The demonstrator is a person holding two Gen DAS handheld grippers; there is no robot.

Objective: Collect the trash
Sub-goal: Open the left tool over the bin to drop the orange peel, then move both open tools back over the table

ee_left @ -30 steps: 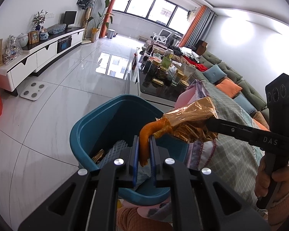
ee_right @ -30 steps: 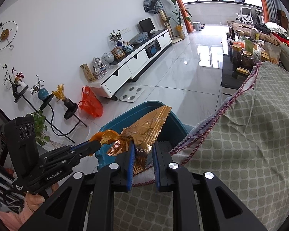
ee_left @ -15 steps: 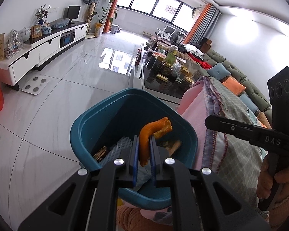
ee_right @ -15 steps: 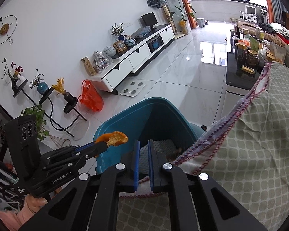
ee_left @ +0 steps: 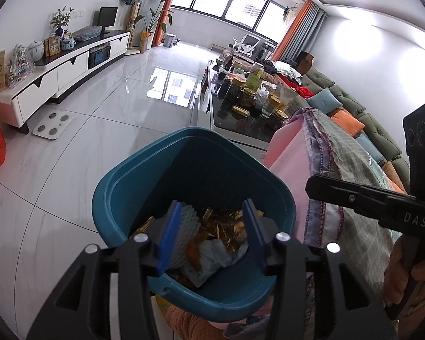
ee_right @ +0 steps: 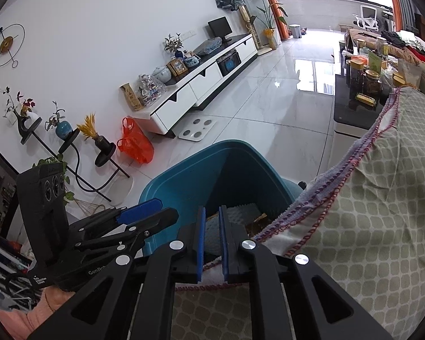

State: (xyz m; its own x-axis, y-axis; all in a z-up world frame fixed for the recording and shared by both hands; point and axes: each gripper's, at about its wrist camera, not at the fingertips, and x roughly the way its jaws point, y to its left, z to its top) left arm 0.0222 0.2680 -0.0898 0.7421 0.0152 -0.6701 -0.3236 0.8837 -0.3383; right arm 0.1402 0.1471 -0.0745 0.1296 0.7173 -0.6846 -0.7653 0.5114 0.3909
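A teal trash bin [ee_left: 144, 167] stands on the floor beside a cloth-covered surface; it also shows in the right wrist view [ee_right: 184, 175]. Inside lie gold wrappers [ee_left: 226, 226], an orange peel [ee_left: 192, 250], white foam netting [ee_left: 184, 226] and crumpled paper. My left gripper [ee_left: 212, 226] is open and empty just above the bin's near rim. My right gripper [ee_right: 211, 226] has its jaws nearly together with nothing between them, over the cloth edge next to the bin.
The checked cloth [ee_right: 382, 198] with a pink stitched hem covers the surface to the right. A dark coffee table [ee_left: 240, 119] crowded with jars stands behind. A white TV cabinet [ee_left: 56, 73], a floor scale [ee_left: 52, 126] and an orange bag [ee_right: 134, 144] lie left.
My right gripper let the gold wrapper fall into the bin and closed. Then my left gripper opened and dropped the orange peel into the bin.
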